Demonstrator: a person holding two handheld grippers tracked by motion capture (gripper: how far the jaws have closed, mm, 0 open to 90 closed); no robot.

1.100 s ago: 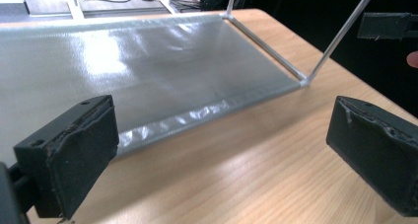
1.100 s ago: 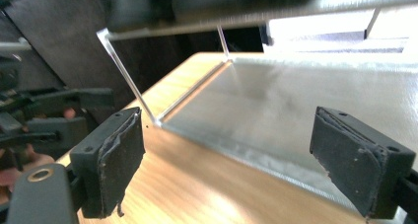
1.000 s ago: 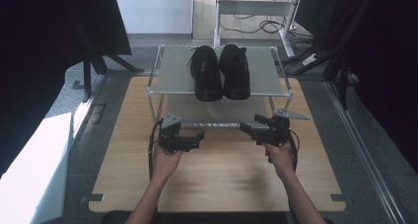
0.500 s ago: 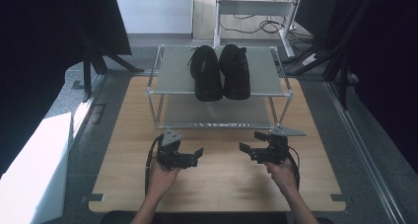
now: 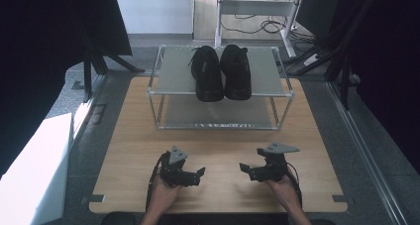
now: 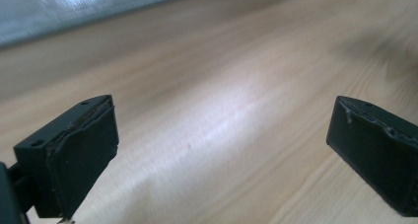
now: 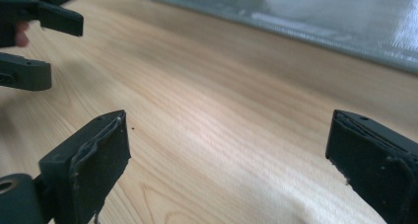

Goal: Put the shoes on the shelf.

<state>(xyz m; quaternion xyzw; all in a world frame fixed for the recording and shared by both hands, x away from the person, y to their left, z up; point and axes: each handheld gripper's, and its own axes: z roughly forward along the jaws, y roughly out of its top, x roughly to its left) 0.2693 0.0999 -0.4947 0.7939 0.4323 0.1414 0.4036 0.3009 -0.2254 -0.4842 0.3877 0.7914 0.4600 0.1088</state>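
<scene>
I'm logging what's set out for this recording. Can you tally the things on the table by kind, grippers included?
Black shoes, side by side on the rack's top shelf: 2
Two-shelf metal rack: 1
Grippers, left gripper and right gripper, both open with nothing between the jaws: 2
Total: 5
</scene>
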